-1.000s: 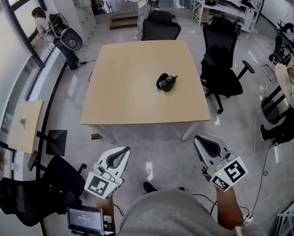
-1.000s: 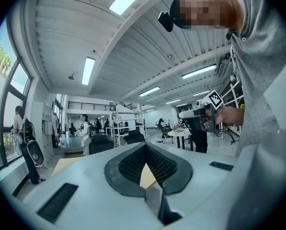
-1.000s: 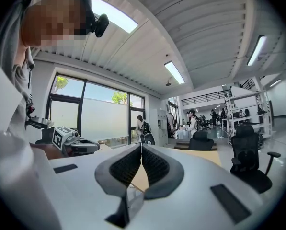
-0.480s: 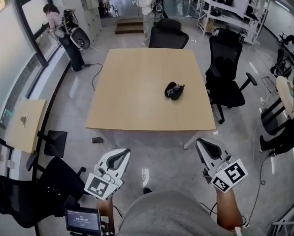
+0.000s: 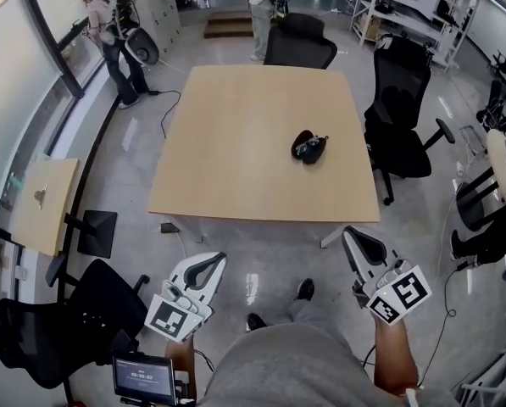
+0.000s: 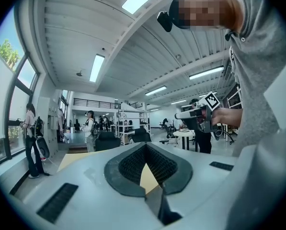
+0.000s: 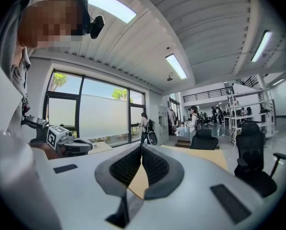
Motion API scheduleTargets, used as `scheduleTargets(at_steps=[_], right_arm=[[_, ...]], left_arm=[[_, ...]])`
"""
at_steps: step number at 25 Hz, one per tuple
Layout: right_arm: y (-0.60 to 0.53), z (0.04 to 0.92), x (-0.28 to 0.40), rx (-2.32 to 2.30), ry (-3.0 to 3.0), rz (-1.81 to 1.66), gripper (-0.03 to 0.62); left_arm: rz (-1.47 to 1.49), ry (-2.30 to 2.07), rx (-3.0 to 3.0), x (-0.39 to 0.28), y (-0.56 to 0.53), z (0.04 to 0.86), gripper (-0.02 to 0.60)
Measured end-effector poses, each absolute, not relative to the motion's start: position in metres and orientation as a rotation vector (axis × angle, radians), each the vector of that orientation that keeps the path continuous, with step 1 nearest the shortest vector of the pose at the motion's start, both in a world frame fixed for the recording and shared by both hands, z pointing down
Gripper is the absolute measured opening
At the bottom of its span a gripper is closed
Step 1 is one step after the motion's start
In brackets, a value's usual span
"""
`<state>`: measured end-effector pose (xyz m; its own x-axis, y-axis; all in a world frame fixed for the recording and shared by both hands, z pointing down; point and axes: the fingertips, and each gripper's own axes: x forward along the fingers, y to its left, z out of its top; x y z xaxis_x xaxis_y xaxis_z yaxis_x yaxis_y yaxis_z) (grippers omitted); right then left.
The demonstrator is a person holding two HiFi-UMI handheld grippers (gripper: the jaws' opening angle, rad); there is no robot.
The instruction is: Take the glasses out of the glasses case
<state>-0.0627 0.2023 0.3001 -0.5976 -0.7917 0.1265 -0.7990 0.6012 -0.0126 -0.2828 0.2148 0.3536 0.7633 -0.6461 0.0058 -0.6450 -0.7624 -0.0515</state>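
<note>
The head view alone shows the glasses case (image 5: 309, 147). It is a small dark shape lying on the wooden table (image 5: 236, 159), in the right half of the top, nearer the right edge than the near one. It may be lying open with the glasses in it, but it is too small to be sure.

Both grippers are on the near side of the table, clear of its edge and well apart from the case. The left gripper (image 5: 208, 261) is off the near left corner and the right gripper (image 5: 355, 235) off the near right corner. Between them, below the near edge, a dark shoe (image 5: 304, 289) stands on the floor.

Only the gripper views show the jaws closely. In the left gripper view the two ribbed pads (image 6: 133, 164) meet at their tips with nothing between them, and the tan tabletop shows through the gap behind. The right gripper view shows the same, with pads (image 7: 154, 164) pressed together and empty.

Each gripper view also catches the other gripper held out to the side. A black office chair (image 5: 299, 45) stands at the table's far edge and another black chair (image 5: 401, 117) at its right side.
</note>
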Motion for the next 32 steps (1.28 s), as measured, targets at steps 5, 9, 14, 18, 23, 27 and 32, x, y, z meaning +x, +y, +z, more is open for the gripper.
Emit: scheduleTargets(at_steps=[5, 9, 14, 18, 23, 27, 32], right_arm=[[0.166, 0.305, -0.045, 1.318, -2.726, 0.122, 0.009], [0.130, 0.303, -0.014, 1.298, -2.743, 0.126, 0.009], [0.082, 0.302, 0.034, 1.250, -2.764, 0.135, 0.009], [0.049, 0.300, 0.070, 1.231, -2.787, 0.142, 0.009], [0.025, 0.304, 0.102, 1.178, -2.799, 0.154, 0.009], [0.004, 0.311, 0.123, 1.160, -2.805, 0.161, 0.009], [-0.013, 0.316, 0.133, 1.152, -2.809, 0.177, 0.009]], left_arm=[[-0.082, 1.091, -2.898, -0.263, 0.184, 0.361, 0.005], [-0.065, 1.092, -2.913, -0.220, 0.151, 0.350, 0.006], [-0.062, 1.089, -2.906, -0.159, 0.104, 0.338, 0.006], [-0.084, 1.060, -2.913, -0.108, 0.069, 0.340, 0.006], [-0.092, 1.021, -2.911, -0.055, 0.039, 0.337, 0.006], [-0.116, 0.991, -2.923, -0.020, 0.019, 0.343, 0.006], [-0.146, 0.976, -2.939, -0.002, 0.000, 0.350, 0.006]])
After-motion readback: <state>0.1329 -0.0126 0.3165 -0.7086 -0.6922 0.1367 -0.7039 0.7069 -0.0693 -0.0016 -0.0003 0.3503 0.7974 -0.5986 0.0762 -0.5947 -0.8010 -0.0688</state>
